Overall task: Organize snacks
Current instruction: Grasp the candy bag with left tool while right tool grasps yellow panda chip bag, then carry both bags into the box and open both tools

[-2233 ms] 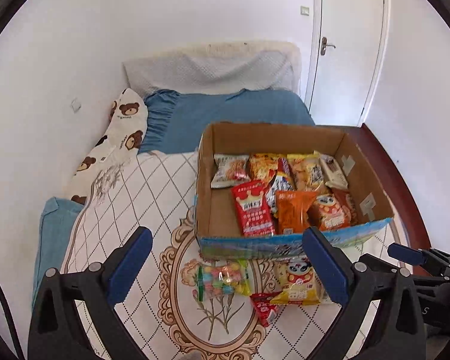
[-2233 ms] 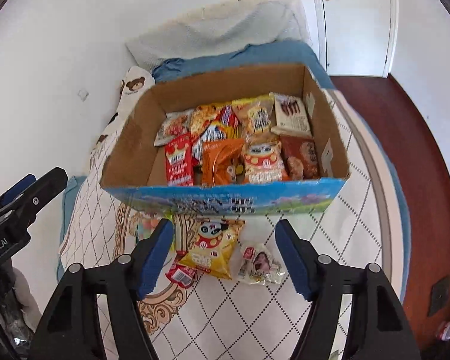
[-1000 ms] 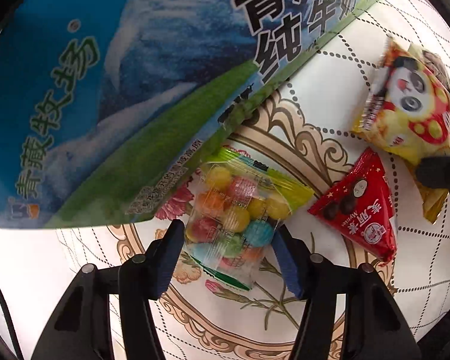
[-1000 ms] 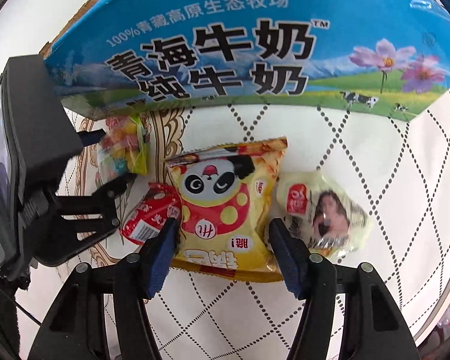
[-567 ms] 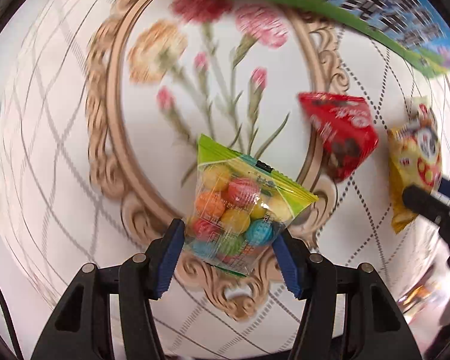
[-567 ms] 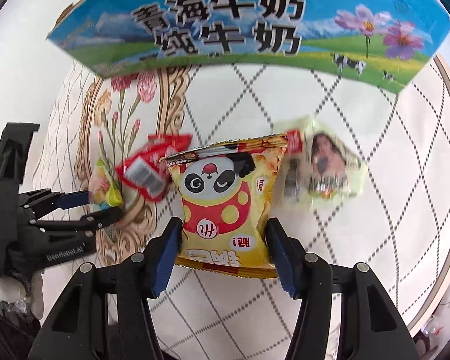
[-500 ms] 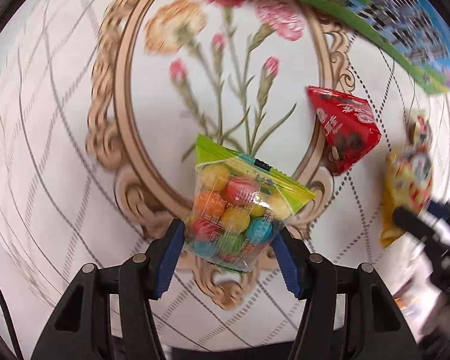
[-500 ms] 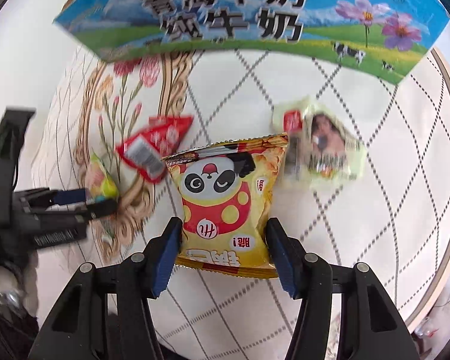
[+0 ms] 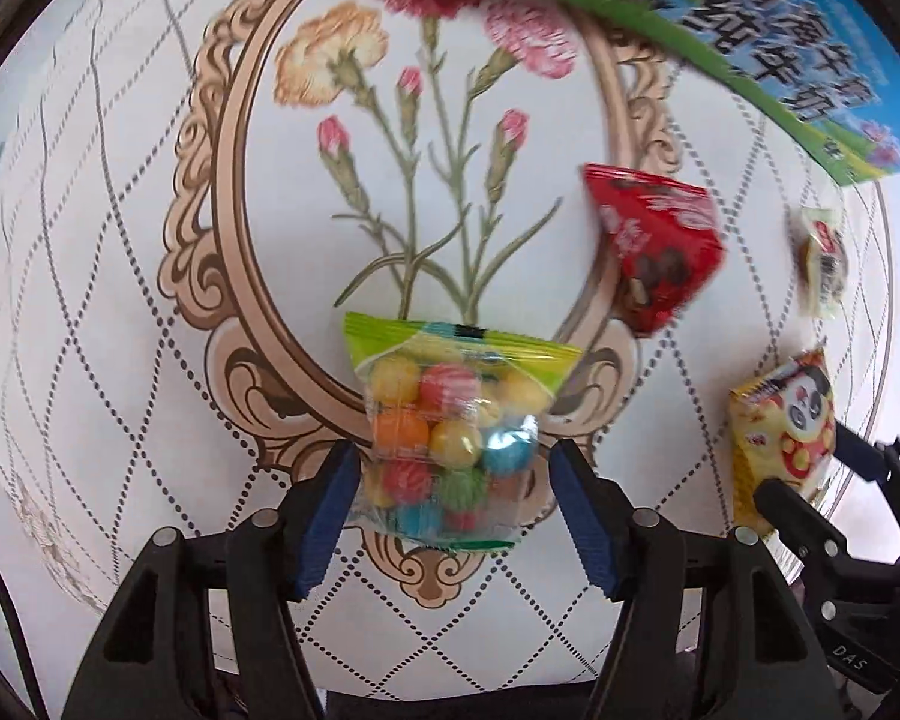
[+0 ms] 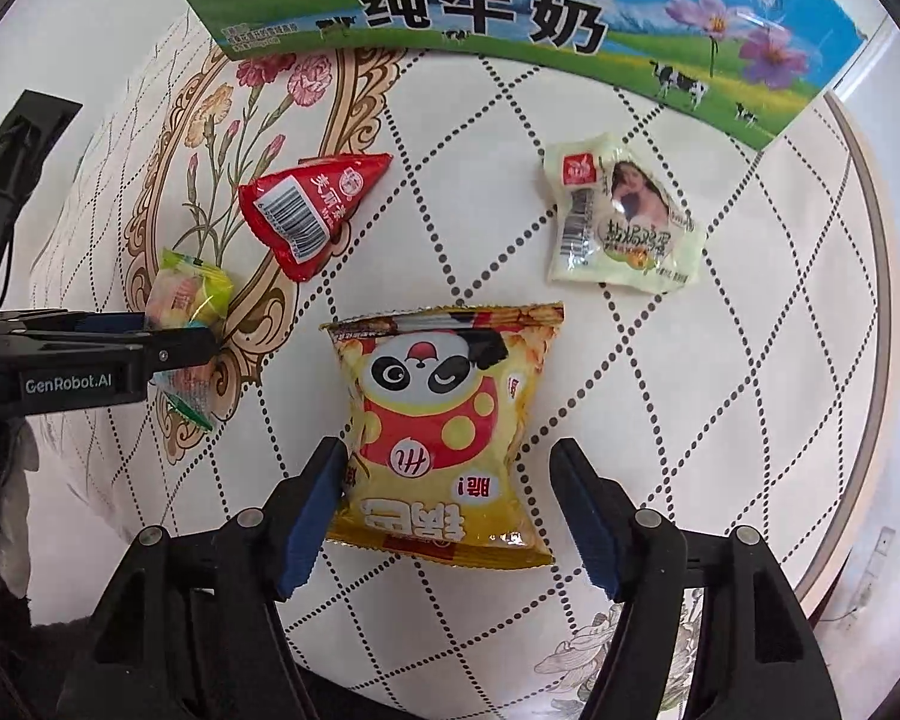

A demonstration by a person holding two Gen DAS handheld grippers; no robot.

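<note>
Quilted white bedding (image 10: pixel 660 360) with a dotted diamond pattern and a printed flower frame fills both views, seen from above.

Between the fingers of the left gripper (image 9: pixel 453 480) lies a clear bag of coloured candy balls (image 9: pixel 450 432). The jaws are opening; the left pad looks to be at the bag's edge, while the right pad stands clear of it. Beyond the right finger sits a red triangular packet (image 9: pixel 654 240), blurred, and further right a small pale packet (image 9: pixel 822 258). At the far top right is the blue and green side of the milk carton box (image 9: pixel 780 48).

Between the fingers of the right gripper (image 10: pixel 450 492) lies a yellow panda snack bag (image 10: pixel 444 426), printed face up. These jaws are opening too, with a clear gap at the right pad and the left pad just beside the bag. Past the left finger is the red packet, past the right finger the pale packet, and beyond both the box.
</note>
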